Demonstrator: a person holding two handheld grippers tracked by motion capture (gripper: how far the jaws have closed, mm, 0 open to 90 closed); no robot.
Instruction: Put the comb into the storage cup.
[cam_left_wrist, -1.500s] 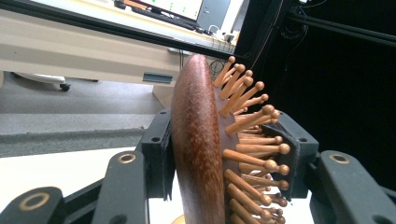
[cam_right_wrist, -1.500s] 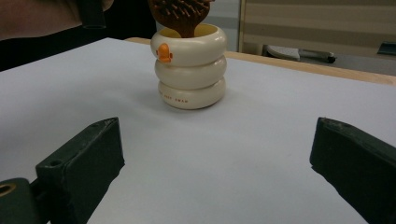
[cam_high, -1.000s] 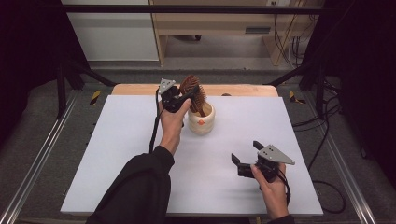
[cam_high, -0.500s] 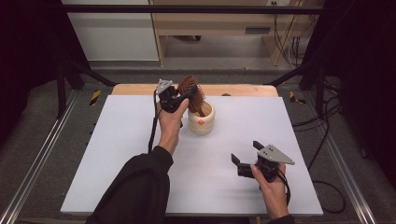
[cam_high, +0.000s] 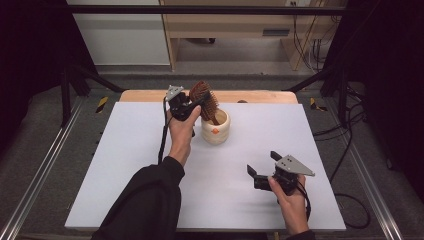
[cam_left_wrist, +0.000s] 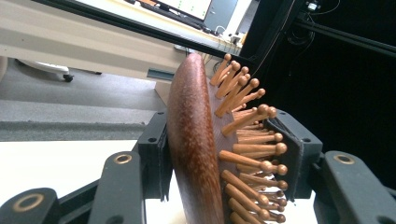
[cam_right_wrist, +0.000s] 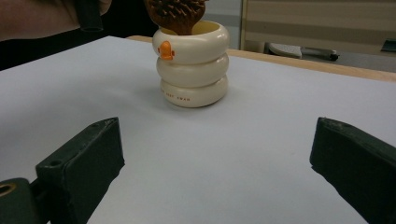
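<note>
One hairbrush (cam_left_wrist: 196, 154) (wooden) in left tongs (cam_left_wrist: 219, 158)

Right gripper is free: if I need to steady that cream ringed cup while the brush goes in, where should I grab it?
Take the cream cup across its middle ring, coming in level from the right gripper's side. The grooves between the rings should seat the jaws. Avoid the rim: the hairbrush, held by the left gripper, stands in the mouth.
</note>
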